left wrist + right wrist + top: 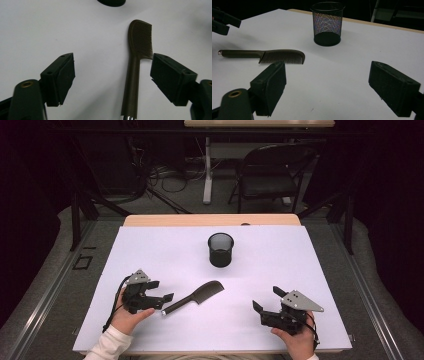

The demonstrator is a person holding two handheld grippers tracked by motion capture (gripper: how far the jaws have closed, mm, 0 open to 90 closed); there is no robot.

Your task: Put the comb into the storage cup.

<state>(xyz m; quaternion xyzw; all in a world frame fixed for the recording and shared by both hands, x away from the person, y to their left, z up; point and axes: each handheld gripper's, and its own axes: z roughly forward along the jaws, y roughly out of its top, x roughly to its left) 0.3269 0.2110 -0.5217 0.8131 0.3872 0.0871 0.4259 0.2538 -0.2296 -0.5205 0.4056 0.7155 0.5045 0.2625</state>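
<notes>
We are working with a dark comb (196,297) that is lying flat on the white bench (150,250), between our two hands and a little nearer than the black mesh cup (221,249), which is standing upright well apart from it toward the far edge. The comb's handle, ending in a small shiny cap, is pointing toward our left tool (161,297), and the toothed half is pointing away toward the cup.

Our left tool is hovering just over the handle end with its jaws spread; in the left gripper view the handle (131,87) is running up between the jaws, closer to the right-hand one, and neither pad is touching it. Our right tool (266,306) is resting near the bench's near edge, well apart from the comb, jaws spread and holding nothing.

We are judging the comb to be light, stiff plastic, smooth and somewhat slippery along the handle, with fine teeth that could bend or snag. We are therefore favouring a pinch across the plain handle, near where it meets the teeth, so it will not swing or twist once it is lifted.
</notes>
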